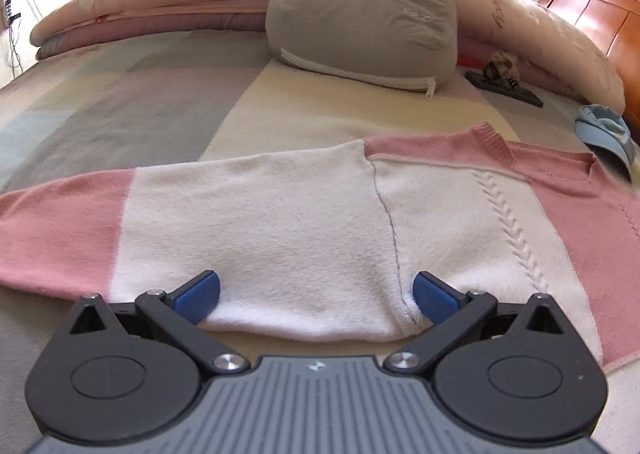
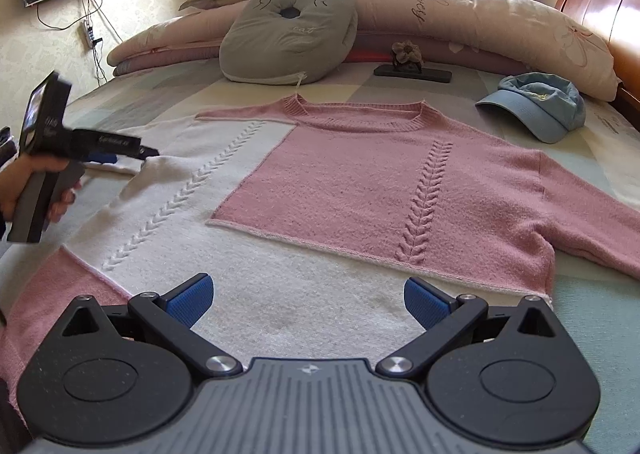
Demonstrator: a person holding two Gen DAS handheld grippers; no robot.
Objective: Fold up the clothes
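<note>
Left wrist view: wide-open, empty left claw (image 1: 316, 296) straddles sweater (image 1: 304, 222) underarm edge.

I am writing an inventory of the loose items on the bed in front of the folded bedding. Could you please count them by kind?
Sweater: 1
Cap: 1
Grey cat cushion: 1
Dark flat object with a fabric flower on it: 1
Total: 4
</note>
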